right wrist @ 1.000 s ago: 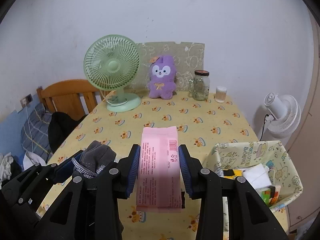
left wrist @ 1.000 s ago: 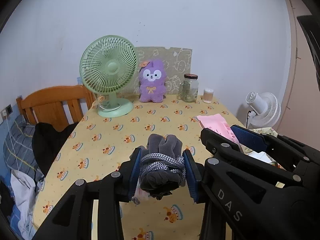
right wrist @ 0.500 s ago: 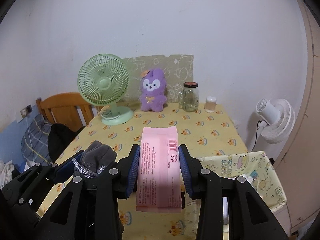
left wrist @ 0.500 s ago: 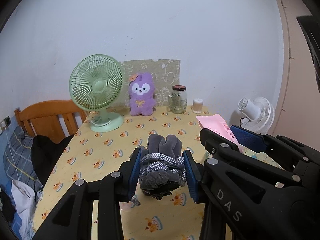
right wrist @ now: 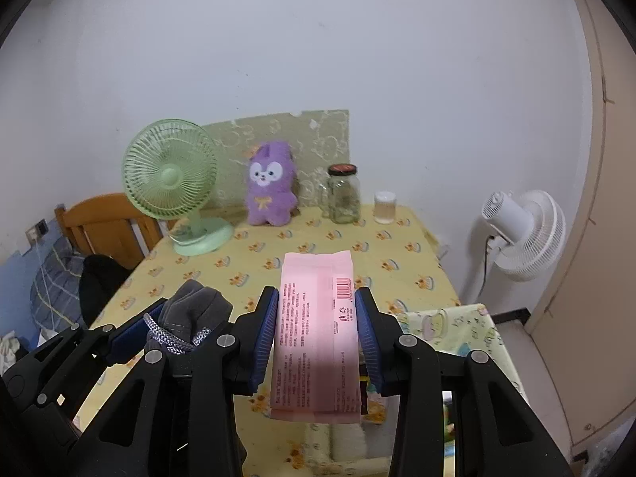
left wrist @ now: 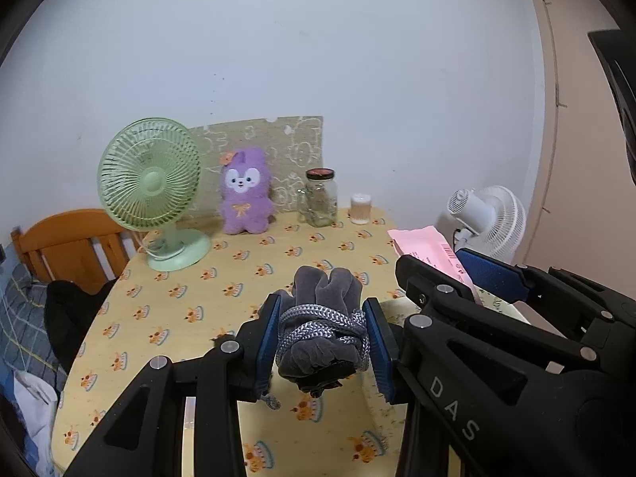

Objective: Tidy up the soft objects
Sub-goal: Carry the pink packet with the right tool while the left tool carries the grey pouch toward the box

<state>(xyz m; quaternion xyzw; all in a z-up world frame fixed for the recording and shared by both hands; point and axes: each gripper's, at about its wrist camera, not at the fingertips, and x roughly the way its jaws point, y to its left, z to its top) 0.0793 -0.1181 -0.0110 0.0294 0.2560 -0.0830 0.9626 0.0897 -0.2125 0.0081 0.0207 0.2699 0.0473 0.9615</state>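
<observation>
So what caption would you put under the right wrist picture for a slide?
Right gripper clamps a pink packet above the yellow table; left gripper alongside holds a grey cloth bundle.

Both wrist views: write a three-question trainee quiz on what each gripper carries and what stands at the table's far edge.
1. True or false: the left gripper is shut on a rope-bound grey cloth bundle.
2. The right gripper holds: A) a glass jar, B) a pink packet, C) a purple plush.
3. What stands between the green fan and the glass jar?

Key: 1 true; 2 B; 3 the purple plush toy.
</observation>
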